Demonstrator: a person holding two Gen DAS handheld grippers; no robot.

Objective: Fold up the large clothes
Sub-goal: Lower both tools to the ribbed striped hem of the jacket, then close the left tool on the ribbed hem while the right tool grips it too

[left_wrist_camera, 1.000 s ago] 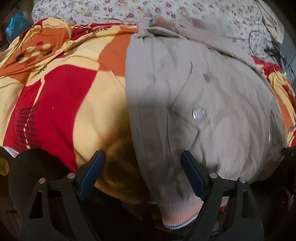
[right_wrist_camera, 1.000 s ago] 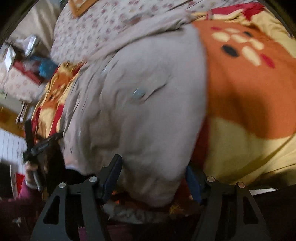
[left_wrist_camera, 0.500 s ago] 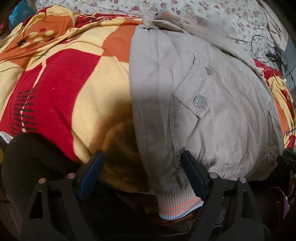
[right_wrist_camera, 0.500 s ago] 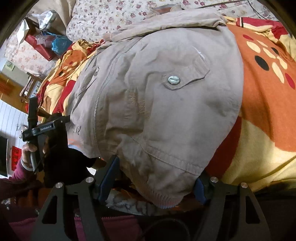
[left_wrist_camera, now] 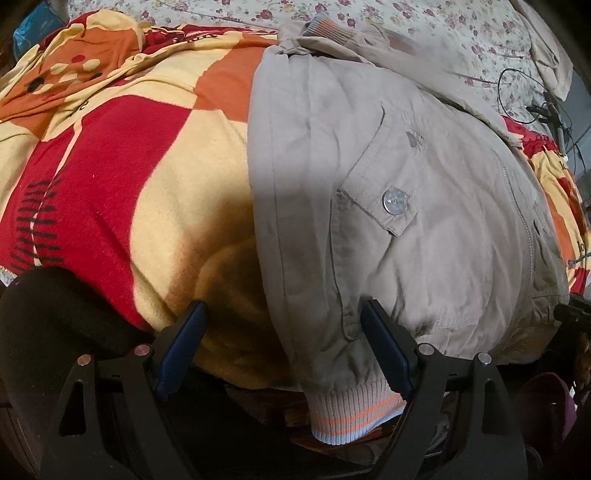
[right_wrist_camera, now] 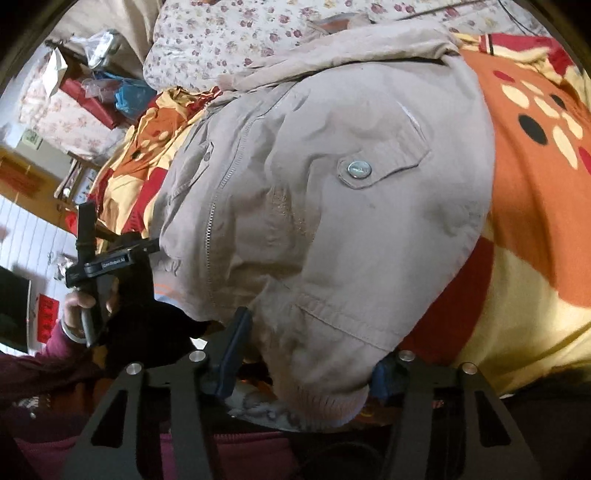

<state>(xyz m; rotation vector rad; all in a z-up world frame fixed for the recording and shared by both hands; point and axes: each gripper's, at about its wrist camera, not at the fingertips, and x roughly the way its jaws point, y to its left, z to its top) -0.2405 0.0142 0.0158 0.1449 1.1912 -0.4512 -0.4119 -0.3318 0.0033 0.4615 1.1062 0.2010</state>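
Bright orange, red and yellow blanket (left_wrist_camera: 122, 192) covers the bed, and on it lies the beige jacket (left_wrist_camera: 406, 229), front side up, zipper closed, the sleeves tucked toward the collar near the flowered sheet (left_wrist_camera: 424, 22). No cross fold is made yet, I judge; the folding is only beginning. The left hand-held gripper (left_wrist_camera: 282, 343) stands spread wide over the hem corner with the striped ribbed cuff (left_wrist_camera: 351, 413), not pinching. The right hand-held gripper (right_wrist_camera: 310, 354) has just been closing around the opposite hem corner; whether its pads already press the cloth I cannot tell.
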